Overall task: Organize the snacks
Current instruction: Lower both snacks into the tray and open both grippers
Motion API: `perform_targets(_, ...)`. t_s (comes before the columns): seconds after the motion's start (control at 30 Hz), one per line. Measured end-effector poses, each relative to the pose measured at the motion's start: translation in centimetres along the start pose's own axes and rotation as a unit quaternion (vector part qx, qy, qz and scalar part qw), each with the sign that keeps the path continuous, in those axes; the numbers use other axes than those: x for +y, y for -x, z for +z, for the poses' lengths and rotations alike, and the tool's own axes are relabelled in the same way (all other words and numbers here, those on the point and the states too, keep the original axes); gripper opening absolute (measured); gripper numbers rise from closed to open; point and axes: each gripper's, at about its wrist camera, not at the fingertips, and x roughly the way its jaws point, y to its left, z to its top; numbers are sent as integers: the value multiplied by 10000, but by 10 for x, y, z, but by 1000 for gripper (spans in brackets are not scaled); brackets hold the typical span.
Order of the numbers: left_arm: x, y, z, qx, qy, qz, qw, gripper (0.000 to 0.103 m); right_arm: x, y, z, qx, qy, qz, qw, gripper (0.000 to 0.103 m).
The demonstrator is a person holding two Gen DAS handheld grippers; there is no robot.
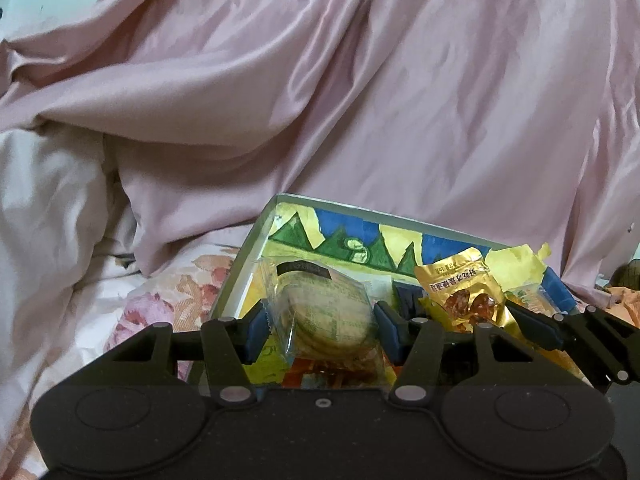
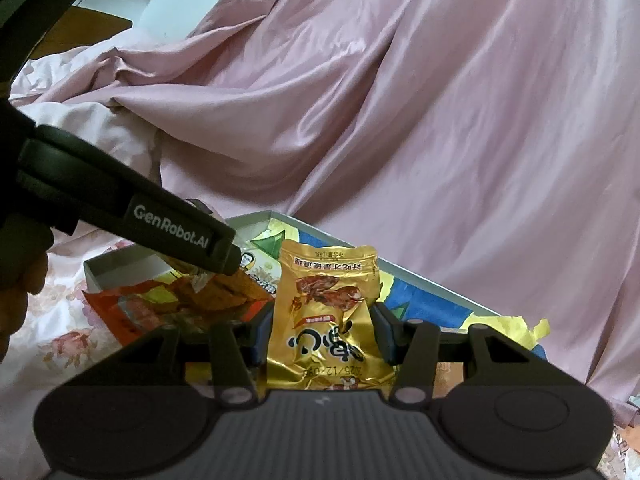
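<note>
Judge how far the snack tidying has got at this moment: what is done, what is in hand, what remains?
Done: an orange packet already lies in the painted box. In hand: the left gripper clamps a clear pack of round biscuits, and the right gripper clamps a gold snack packet, both held over the box. Left: setting both down inside; whether more snacks wait elsewhere cannot be seen.

Clear cracker pack (image 1: 326, 312), gold pouch (image 2: 326, 316), upright
</note>
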Motion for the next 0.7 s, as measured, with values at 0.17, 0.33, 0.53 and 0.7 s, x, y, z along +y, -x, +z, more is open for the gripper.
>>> perform_targets(0.17, 2, -5, -1, 35, 17, 8, 10000, 57, 2, -4, -3, 48, 56, 16, 10000, 55)
perform_targets(0.33, 2, -7, -2, 65, 50, -2, 10000, 58, 4, -6, -3, 58, 61, 31, 10000, 55)
perform_targets(0.53, 4, -7, -2, 53, 169, -43, 9998, 69, 3, -7, -3, 79, 25, 27, 10000, 57)
perform_targets(0.7, 6, -5, -1, 52, 245, -18, 9997, 71, 0, -5, -5, 60, -56, 21, 10000, 65)
